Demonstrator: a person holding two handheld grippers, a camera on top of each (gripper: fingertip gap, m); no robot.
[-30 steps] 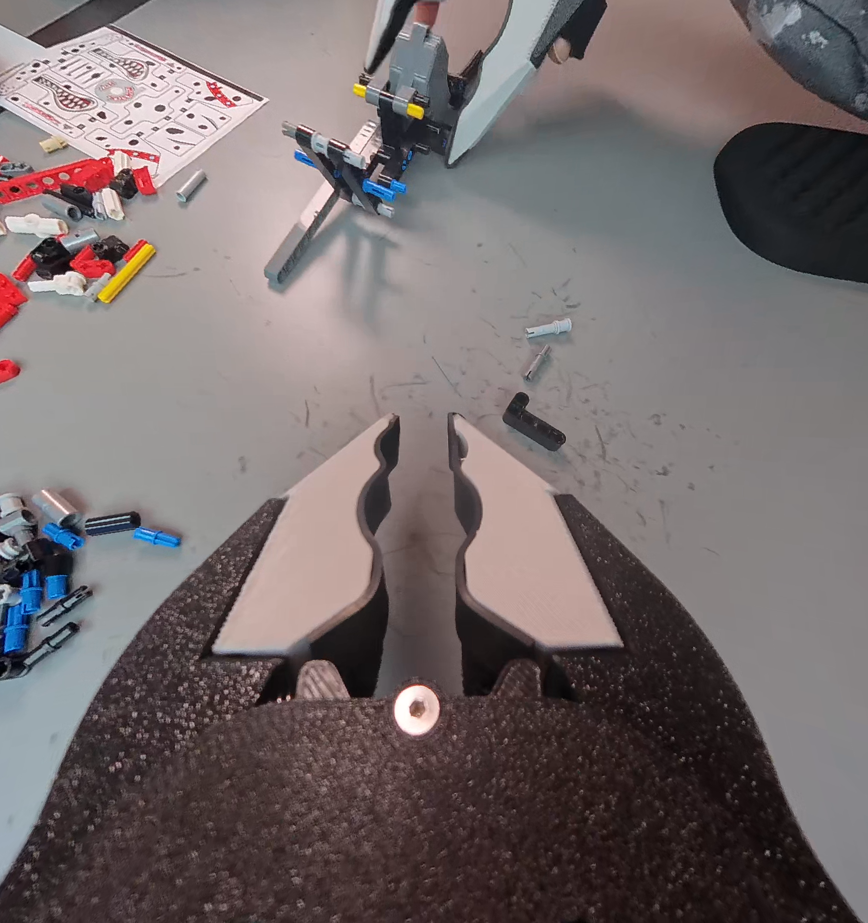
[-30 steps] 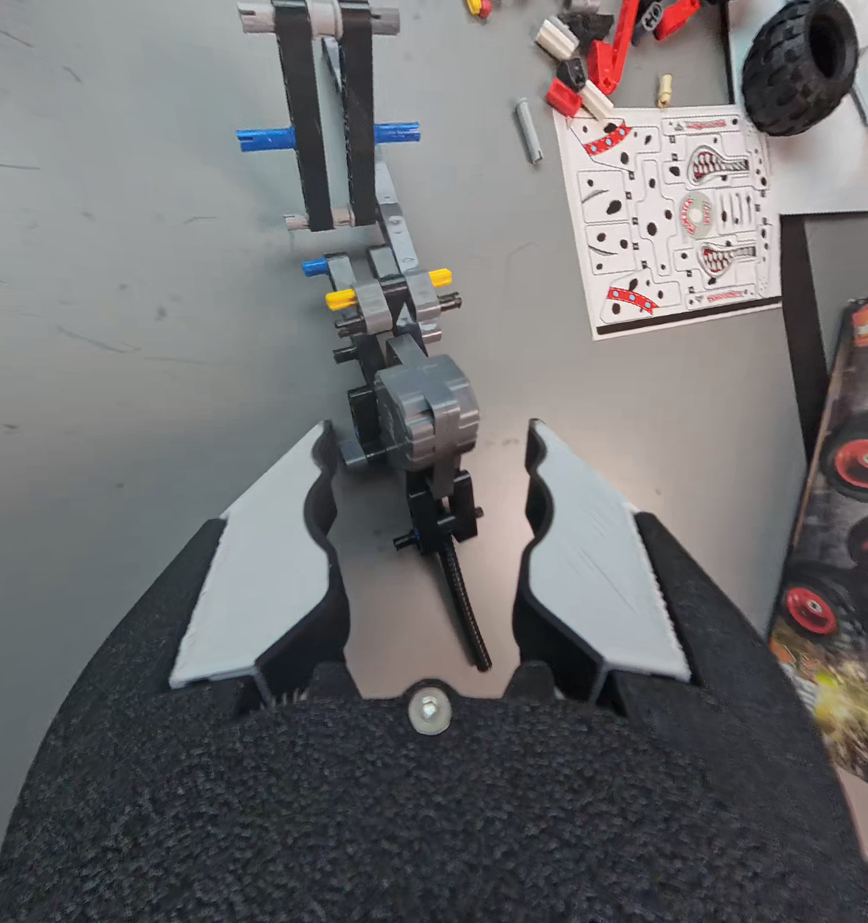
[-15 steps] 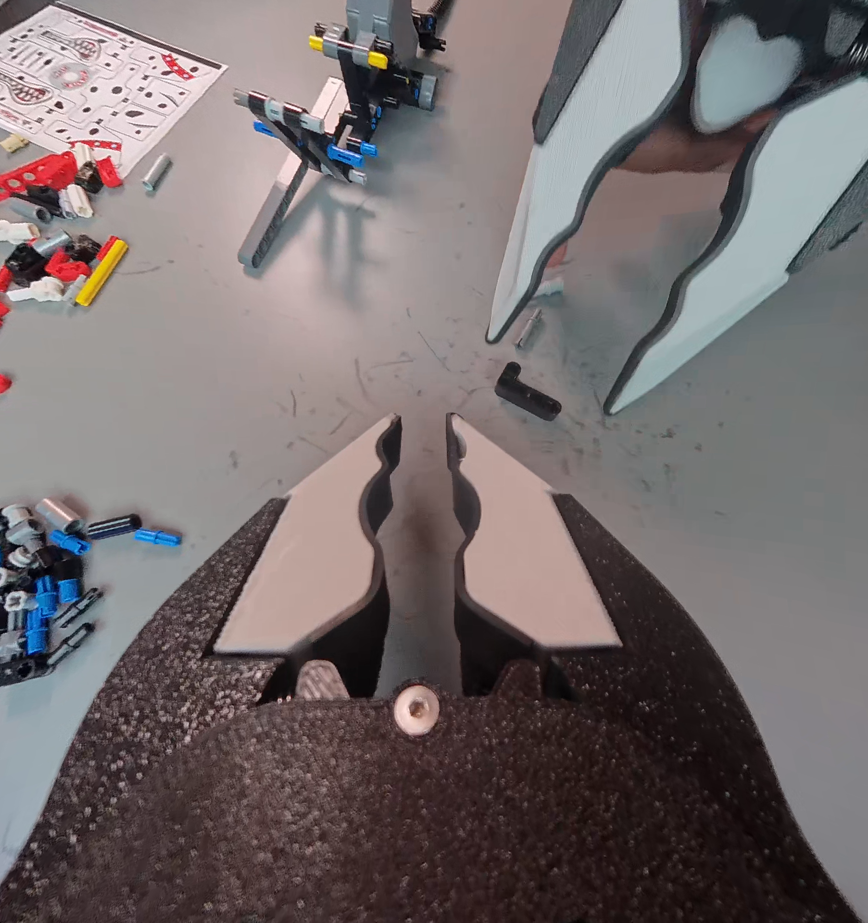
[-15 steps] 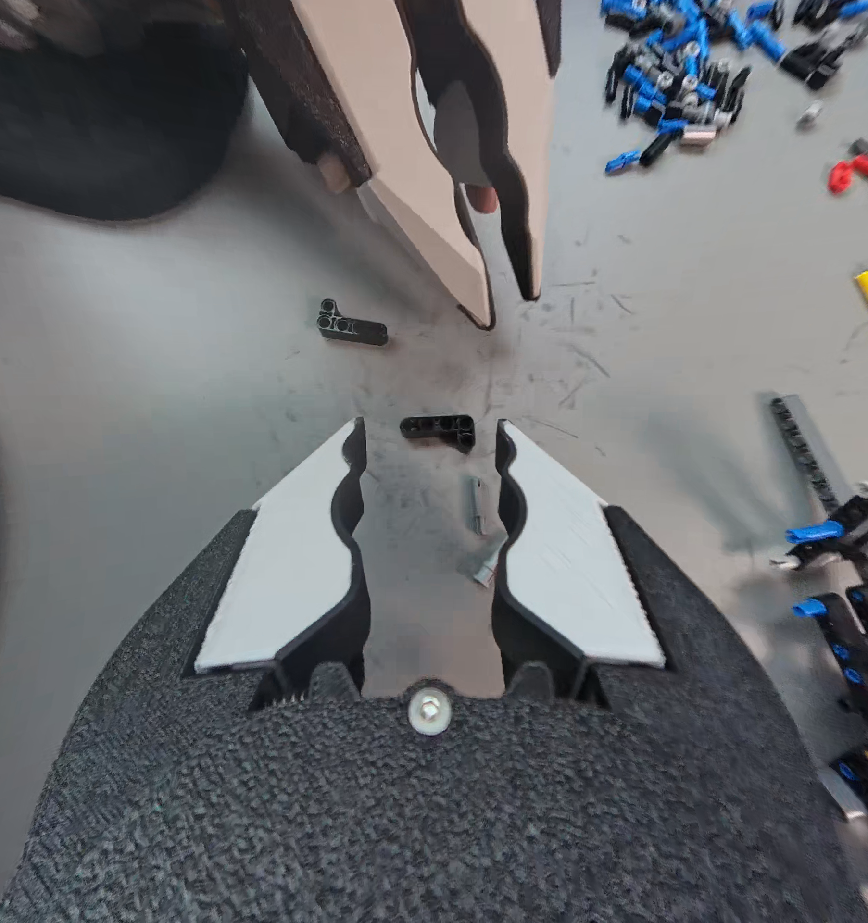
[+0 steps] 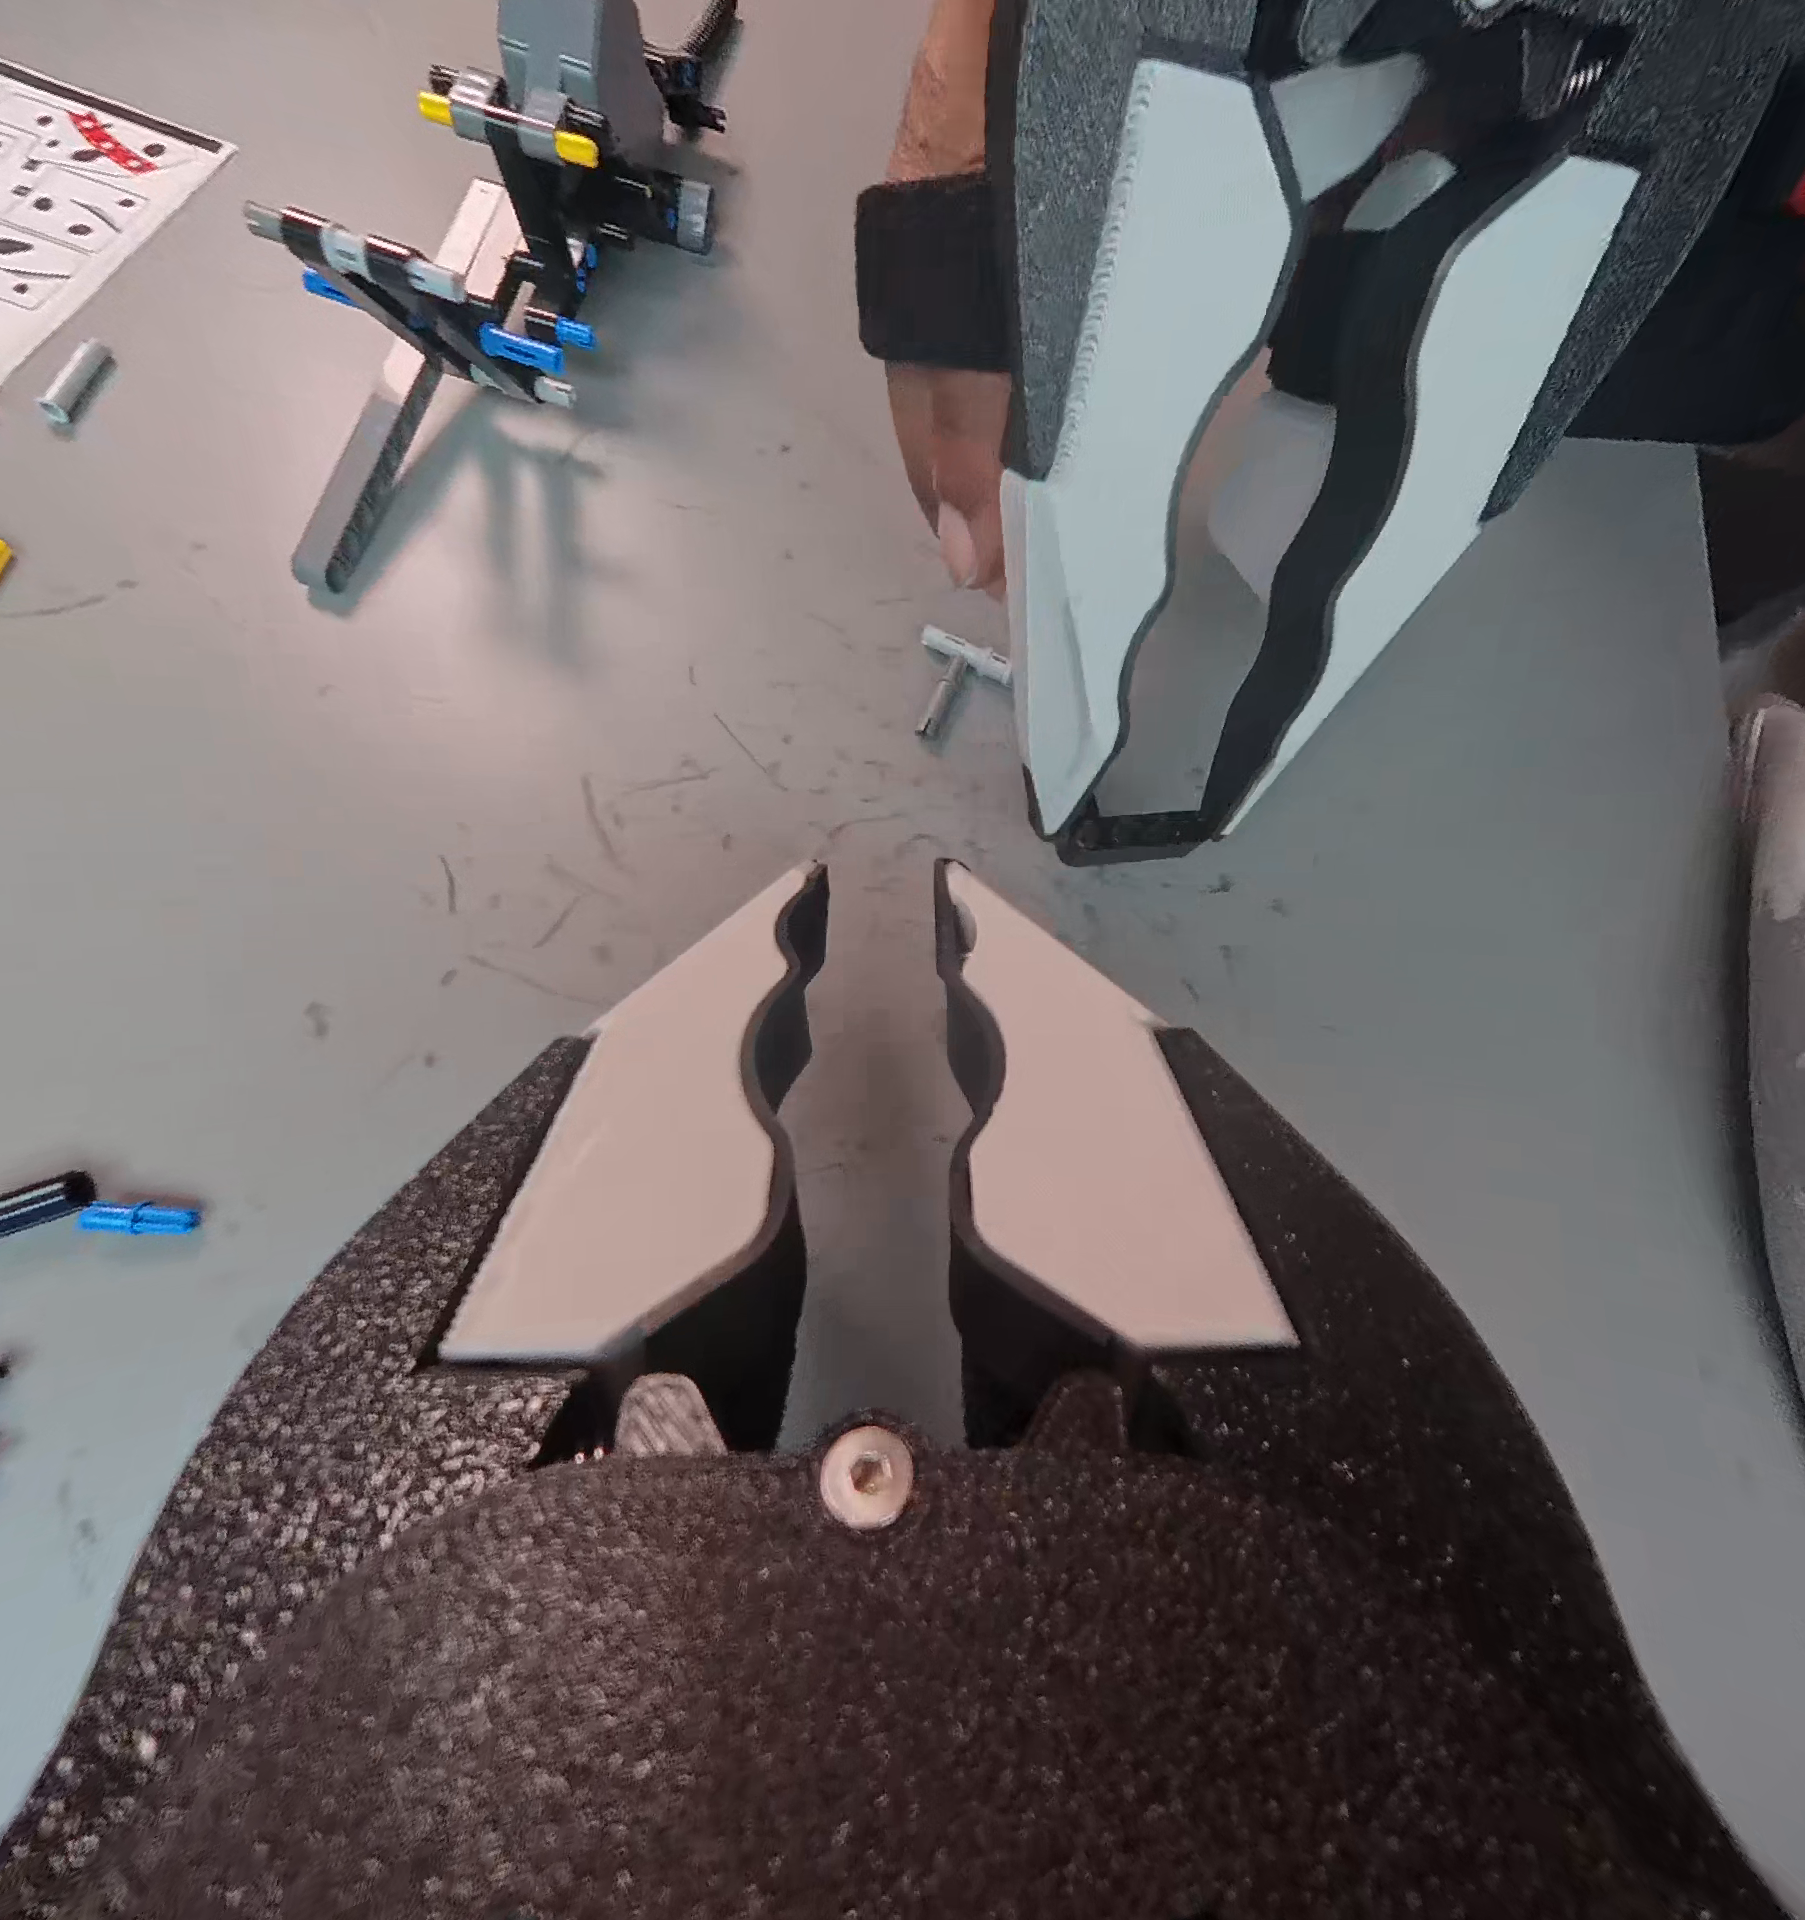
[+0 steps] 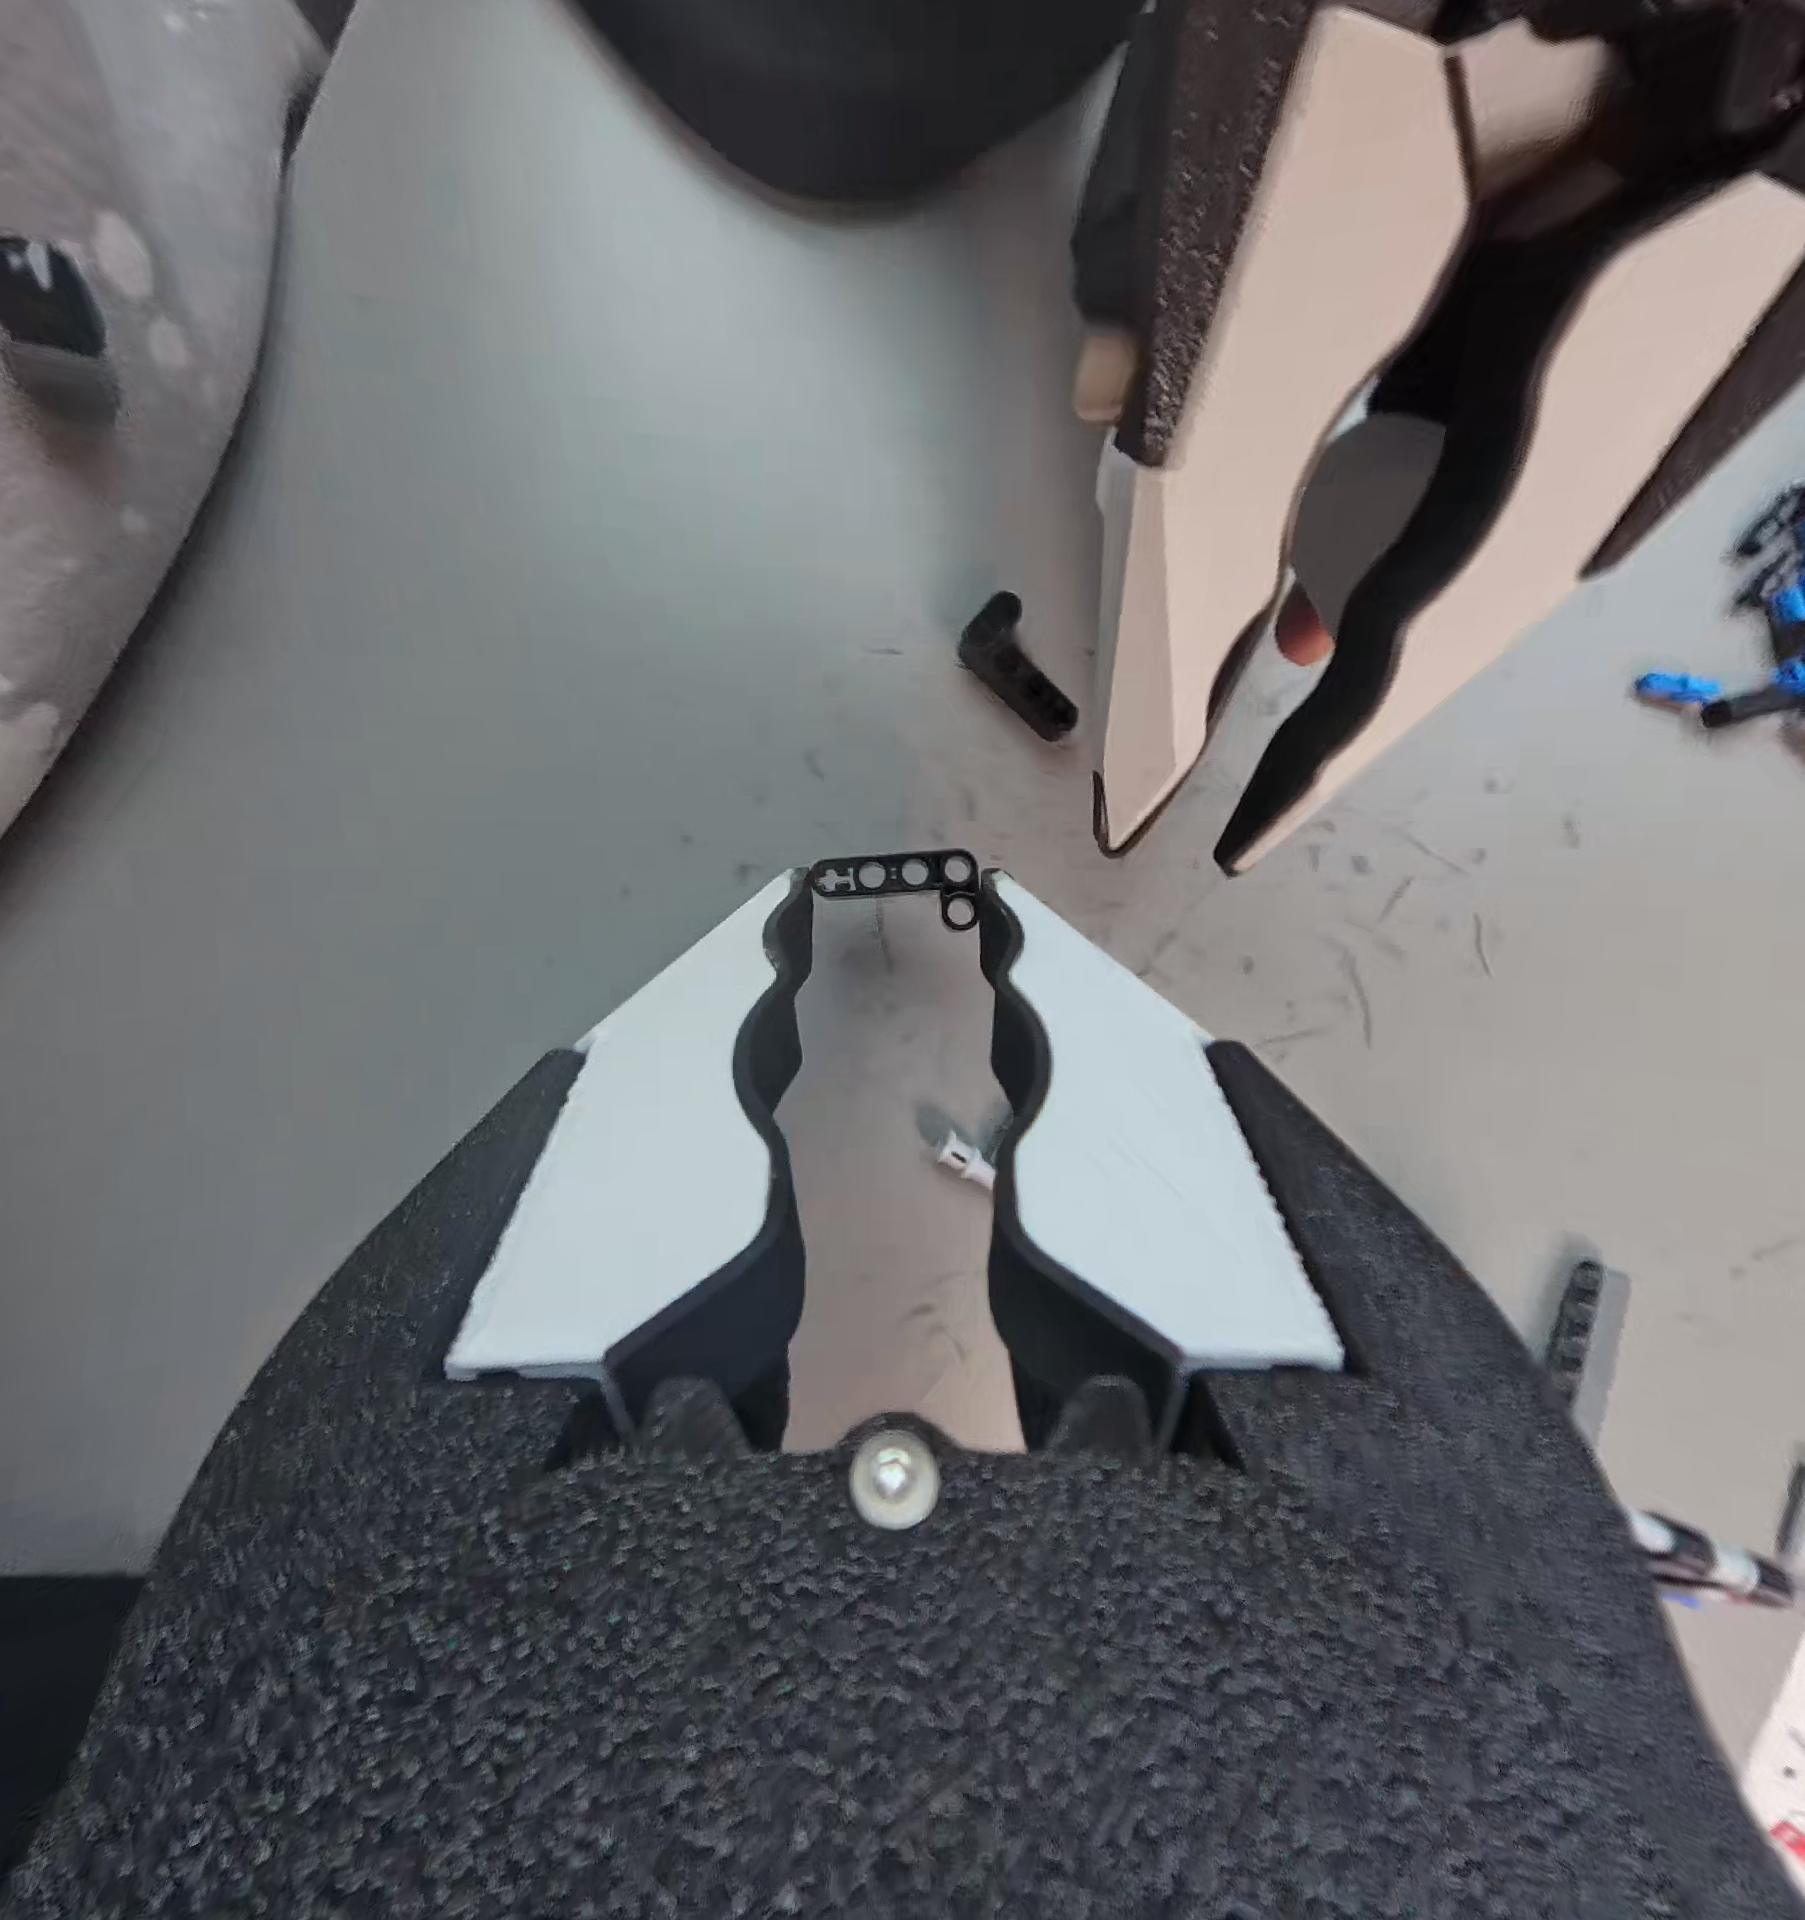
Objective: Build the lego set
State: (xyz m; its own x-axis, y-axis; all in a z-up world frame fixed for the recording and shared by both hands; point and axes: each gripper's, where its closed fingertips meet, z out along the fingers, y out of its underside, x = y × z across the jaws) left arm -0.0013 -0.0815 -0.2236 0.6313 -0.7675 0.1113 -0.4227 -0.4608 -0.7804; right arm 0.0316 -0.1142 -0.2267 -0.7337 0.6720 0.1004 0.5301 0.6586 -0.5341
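Right hand-held gripper [image 6: 896, 883] pinches black L-shaped liftarm [image 6: 900, 881] at fingertips, seemingly just above grey tabletop [image 6: 524, 644]. Left hand-held gripper [image 5: 882, 868] narrow, empty, hovering nearby.

We held the right gripper [image 6: 898, 883] with its fingertips closed on a black L-shaped beam [image 6: 903, 881], which spanned the gap between them above the grey table [image 6: 524, 644]. Beyond the beam and to its right, the left gripper [image 6: 1173, 847] pointed down at the table, slightly parted. A second black L-shaped piece [image 6: 1014, 668] lay just beside that gripper, and a small pale pin [image 6: 960, 1151] lay nearer than the beam.
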